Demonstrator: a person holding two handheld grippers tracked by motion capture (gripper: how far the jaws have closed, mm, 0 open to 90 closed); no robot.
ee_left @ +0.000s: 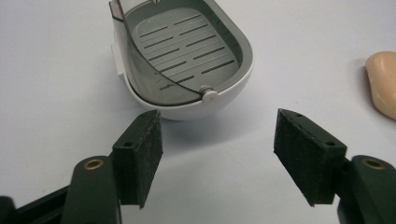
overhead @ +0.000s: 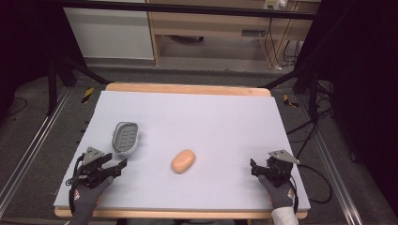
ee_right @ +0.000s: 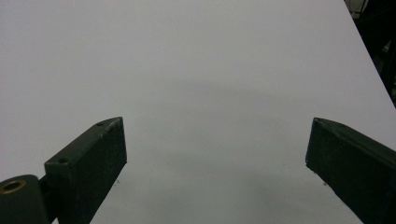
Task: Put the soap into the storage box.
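On the table (overhead: 225, 117): a pale lilac mat covers nearly all of the top, a strip of wood showing at the far edge.
Left claw (overhead: 121, 165): mine, held low over the near left corner, jaws spread wide with nothing between them; in the left gripper view (ee_left: 217, 156) the black pads stand well apart over bare mat.
Right claw (overhead: 253, 169): mine, over the near right corner, jaws also spread and empty; the right gripper view (ee_right: 215, 154) looks between them onto plain mat.
Soap dish (overhead: 126, 137): grey slotted tray in a white oval shell, just beyond my left claw and not touching it; its far end is cut off at the top of the left gripper view (ee_left: 187, 51). A clear curved piece crosses it there; what it is I cannot tell.
Soap bar (overhead: 183, 161): peach, rounded, lying near the middle between my two claws, well apart from the dish; half cut off at the edge of the left gripper view (ee_left: 384, 84).
My hands: the left (overhead: 89, 192) and right (overhead: 280, 194) are in grey gloves, wrists cut off by the bottom edge.
Background: dark and hard to make out beyond the table.
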